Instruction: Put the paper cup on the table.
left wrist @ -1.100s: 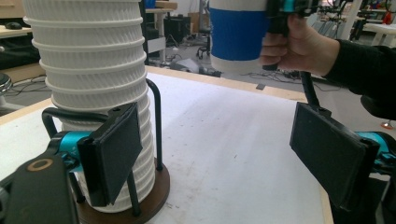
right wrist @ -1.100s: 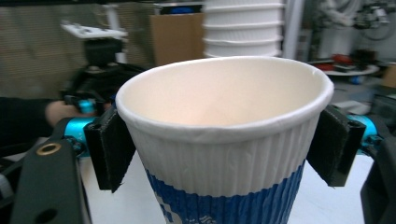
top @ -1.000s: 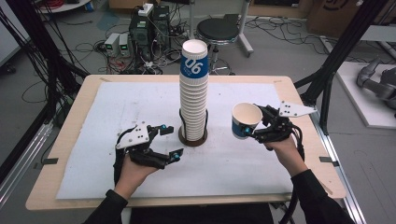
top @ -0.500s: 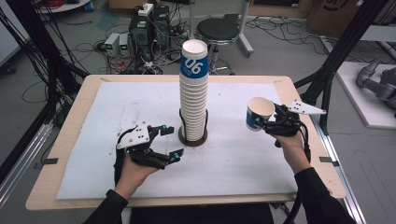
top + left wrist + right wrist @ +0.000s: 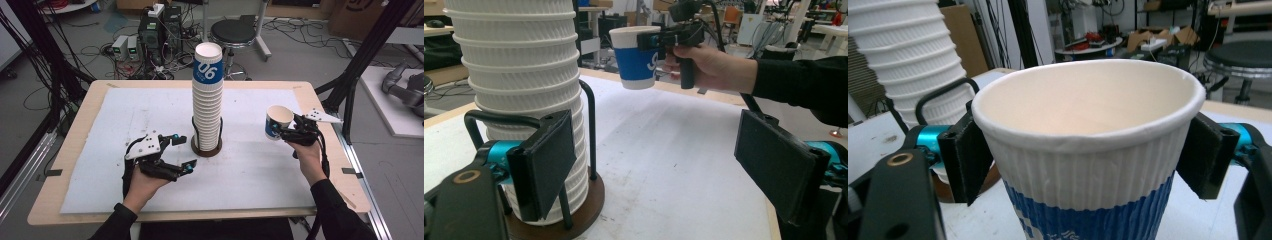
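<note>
The right gripper [image 5: 286, 133] holds a single white ribbed paper cup with a blue printed band [image 5: 276, 123], its two black jaws pressed against opposite sides of the cup wall just below the rim, as the right gripper view shows [image 5: 1088, 150]. The cup is upright, mouth up, and clear of the table surface, at the right side of the white mat [image 5: 120, 125], well apart from the tall stack of nested white paper cups [image 5: 207, 100]. That stack stands at the centre of the mat in a round dark wooden base with black wire uprights [image 5: 206, 147]. The left gripper [image 5: 184, 151] lies low on the mat just left of the base, jaws standing wide and empty; in the left gripper view one pad [image 5: 546, 162] sits just beside the lowest cups of the stack without closing on them. The step in hand appears to be setting aside a cup separated from the stack. The next move probably calls for lowering the cup until its bottom meets the mat on the right, keeping it upright, then spreading the jaws to release it. Squeezing the thin wall too hard could deform the cup.
</note>
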